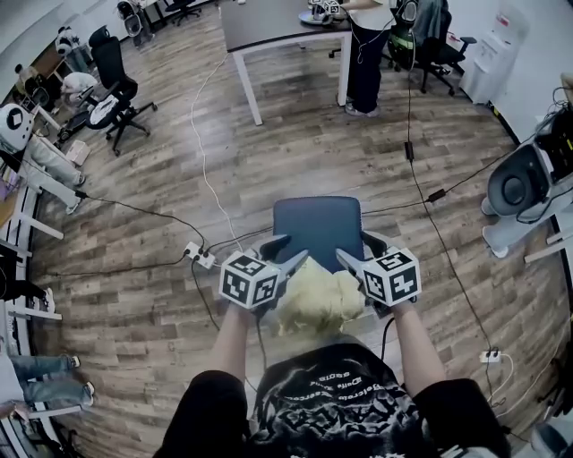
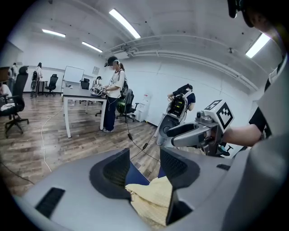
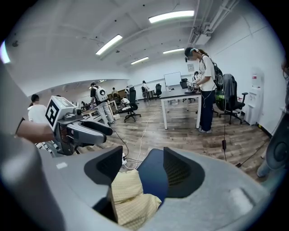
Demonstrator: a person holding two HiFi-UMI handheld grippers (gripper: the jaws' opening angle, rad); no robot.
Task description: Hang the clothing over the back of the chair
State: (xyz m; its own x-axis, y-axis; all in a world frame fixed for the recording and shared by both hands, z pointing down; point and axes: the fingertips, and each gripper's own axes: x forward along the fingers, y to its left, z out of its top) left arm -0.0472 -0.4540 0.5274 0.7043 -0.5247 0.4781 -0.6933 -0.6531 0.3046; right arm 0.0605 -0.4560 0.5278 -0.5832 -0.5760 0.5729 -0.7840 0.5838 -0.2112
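A pale yellow garment (image 1: pixel 318 300) lies bunched over the near side of a chair with a blue seat (image 1: pixel 318 228), just in front of the person. My left gripper (image 1: pixel 291 250) hovers at the garment's left edge and my right gripper (image 1: pixel 354 248) at its right edge, both above it. In the left gripper view the jaws (image 2: pixel 144 164) stand apart, with the garment (image 2: pixel 151 200) showing below the gap and no pad pressing on it. The right gripper view is alike: open jaws (image 3: pixel 142 164), yellow cloth (image 3: pixel 128 198) underneath, blue seat (image 3: pixel 151 173) beyond.
Cables and a power strip (image 1: pixel 199 257) lie on the wood floor left of the chair. A white-legged table (image 1: pixel 269 27) stands farther off with a person (image 1: pixel 367 54) at it. Black office chairs (image 1: pixel 112 85) are at the left, grey equipment (image 1: pixel 519 188) at the right.
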